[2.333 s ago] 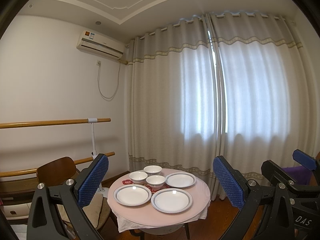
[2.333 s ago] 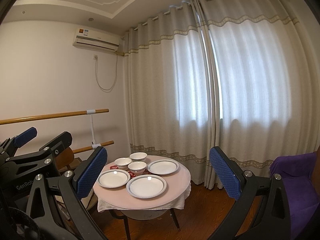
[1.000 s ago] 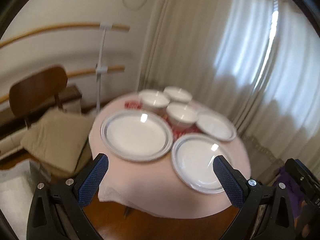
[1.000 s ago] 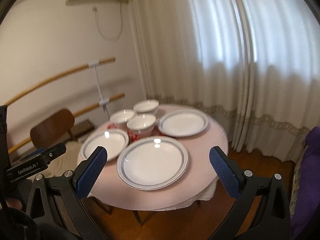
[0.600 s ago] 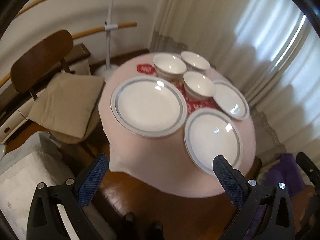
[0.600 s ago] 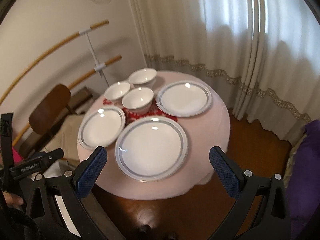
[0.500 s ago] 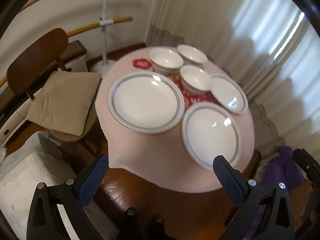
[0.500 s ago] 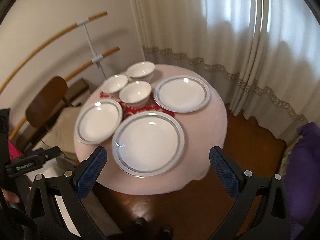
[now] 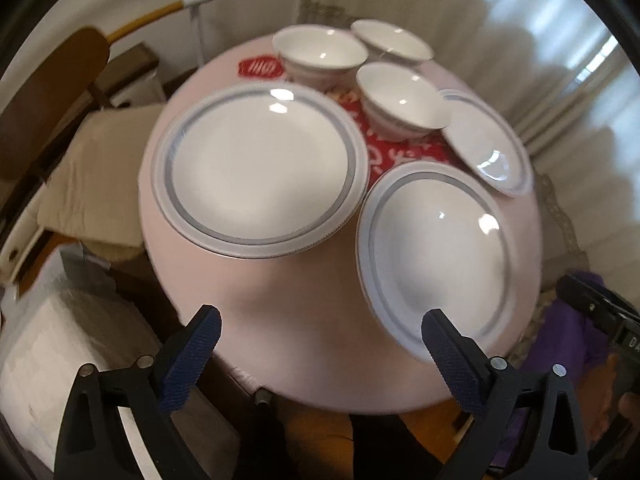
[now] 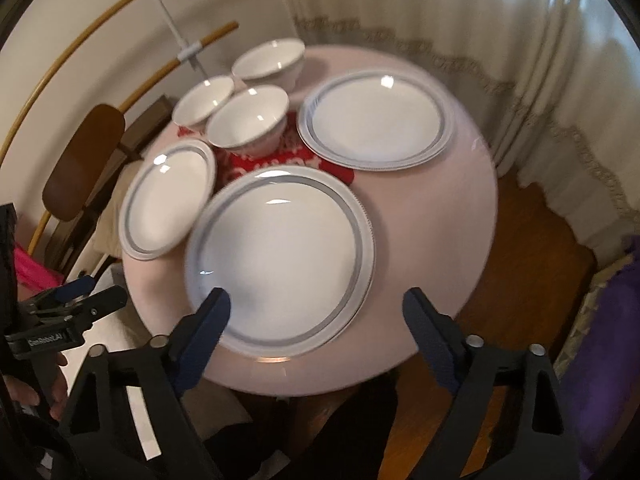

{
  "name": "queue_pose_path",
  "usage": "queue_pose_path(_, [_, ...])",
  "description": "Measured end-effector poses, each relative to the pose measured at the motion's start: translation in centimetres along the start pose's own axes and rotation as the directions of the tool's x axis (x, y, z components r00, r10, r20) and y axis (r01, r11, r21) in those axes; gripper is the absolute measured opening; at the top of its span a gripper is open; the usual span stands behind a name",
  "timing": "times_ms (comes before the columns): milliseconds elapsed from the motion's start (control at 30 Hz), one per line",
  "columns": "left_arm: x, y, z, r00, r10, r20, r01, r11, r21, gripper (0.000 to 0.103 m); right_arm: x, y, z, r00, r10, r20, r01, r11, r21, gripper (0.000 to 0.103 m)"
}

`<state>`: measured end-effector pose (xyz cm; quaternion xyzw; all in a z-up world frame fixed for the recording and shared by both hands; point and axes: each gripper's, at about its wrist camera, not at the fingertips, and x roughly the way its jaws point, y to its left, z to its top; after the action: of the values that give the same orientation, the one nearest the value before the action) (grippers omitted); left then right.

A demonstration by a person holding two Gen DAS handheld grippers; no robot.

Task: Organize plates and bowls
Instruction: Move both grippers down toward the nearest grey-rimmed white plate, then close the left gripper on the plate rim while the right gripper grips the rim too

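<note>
Three white plates with grey rims and three white bowls sit on a small round pink table [image 9: 320,300]. In the left wrist view, the left plate [image 9: 260,164] and near plate [image 9: 436,252] lie in front, the far plate [image 9: 486,148] behind, and bowls [image 9: 400,100] at the back. In the right wrist view the near plate [image 10: 280,256] is closest, with the left plate [image 10: 168,196], far plate [image 10: 376,120] and bowls [image 10: 248,120] beyond. My left gripper [image 9: 320,332] and right gripper [image 10: 316,308] are both open and empty, above the table's near edge.
A red mat [image 9: 400,156] lies under the bowls. A wooden chair with a beige cushion [image 9: 92,176] stands left of the table. Curtains [image 10: 520,60] hang behind. A purple seat [image 10: 608,340] is at the right. Wooden floor [image 10: 532,264] surrounds the table.
Both grippers have moved closer to the table and tilted down over it; the plates and bowls now fill the views. Nothing on the table has moved.
</note>
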<state>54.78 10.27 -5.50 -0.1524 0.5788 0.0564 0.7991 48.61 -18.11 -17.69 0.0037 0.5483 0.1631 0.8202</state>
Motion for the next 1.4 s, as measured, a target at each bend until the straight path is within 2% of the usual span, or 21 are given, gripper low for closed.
queue_pose_path(167, [4.1,-1.6,2.2,0.998,0.042,-0.049,-0.050,0.984,-0.171,0.093,5.4,-4.0,2.9,0.986,0.058,-0.158,-0.071,0.995,-0.076,0.068])
queue_pose_path(267, [6.3,-2.0,2.4,0.994,0.084,-0.066,-0.097,0.967,-0.236,0.088,7.1,-5.3,4.1,0.969,0.120,-0.214,-0.144,0.984,-0.103,0.065])
queue_pose_path(333, [7.8,-2.3,2.4,0.993,0.084,-0.085,-0.104,0.954,-0.281,0.083,8.1,-5.4,4.6,0.957,0.155,-0.246,-0.196,0.969,-0.152,0.061])
queue_pose_path(400, [9.0,-2.6,1.8,0.994,0.071,-0.083,-0.092,0.953,-0.289,0.078,8.9,-5.1,4.7,0.947,0.178,-0.269,-0.232,0.955,-0.183,0.055])
queue_pose_path(433, [9.7,-2.5,0.7,0.995,0.074,-0.074,-0.092,0.952,-0.291,0.078,9.3,-5.1,4.6,0.941,0.195,-0.278,-0.252,0.950,-0.187,0.050])
queue_pose_path(467, [9.9,-2.8,1.1,0.994,0.087,-0.061,-0.101,0.950,-0.294,0.077,9.6,-5.2,4.6,0.935,0.210,-0.286,-0.268,0.946,-0.181,0.044])
queue_pose_path(533, [10.9,-2.8,0.0,0.995,0.085,-0.049,-0.096,0.950,-0.297,0.074,10.0,-5.5,4.7,0.927,0.235,-0.293,-0.292,0.942,-0.168,0.038])
queue_pose_path(600, [11.3,-3.0,0.2,0.995,0.091,-0.036,-0.098,0.950,-0.297,0.073,10.2,-5.8,4.8,0.921,0.260,-0.289,-0.313,0.937,-0.155,0.035])
queue_pose_path(633, [11.6,-3.0,0.6,0.996,0.089,-0.021,-0.091,0.951,-0.297,0.071,10.2,-6.0,4.9,0.914,0.283,-0.291,-0.334,0.932,-0.142,0.031])
queue_pose_path(733, [12.0,-3.7,-0.1,0.995,0.096,0.011,-0.089,0.953,-0.290,0.070,10.4,-6.6,5.0,0.904,0.316,-0.289,-0.362,0.924,-0.124,0.028])
queue_pose_path(867, [11.7,-3.8,-1.6,0.995,0.095,0.034,-0.083,0.962,-0.259,0.065,10.7,-8.0,5.2,0.892,0.361,-0.271,-0.391,0.918,-0.063,0.014])
queue_pose_path(967, [11.8,-3.8,-1.7,0.994,0.086,0.062,-0.070,0.971,-0.227,0.055,10.6,-8.8,4.9,0.883,0.399,-0.248,-0.421,0.906,-0.041,0.013])
queue_pose_path(1033, [11.4,-4.0,-2.1,0.993,0.086,0.079,-0.069,0.977,-0.202,0.055,10.7,-9.2,4.7,0.876,0.424,-0.230,-0.440,0.898,-0.020,0.012])
queue_pose_path(1133, [10.3,-3.7,-3.2,0.993,0.067,0.100,-0.049,0.982,-0.181,0.049,10.7,-9.9,4.3,0.867,0.456,-0.203,-0.463,0.886,0.011,0.011])
queue_pose_path(1333, [10.9,-4.2,-3.7,0.991,0.011,0.134,0.005,0.992,-0.124,0.031,10.6,-11.3,4.0,0.850,0.503,-0.159,-0.499,0.864,0.065,0.010])
queue_pose_path(1400, [10.3,-4.1,-3.9,0.990,0.008,0.138,0.008,0.994,-0.109,0.027,10.8,-11.7,3.8,0.842,0.519,-0.147,-0.511,0.855,0.089,0.009])
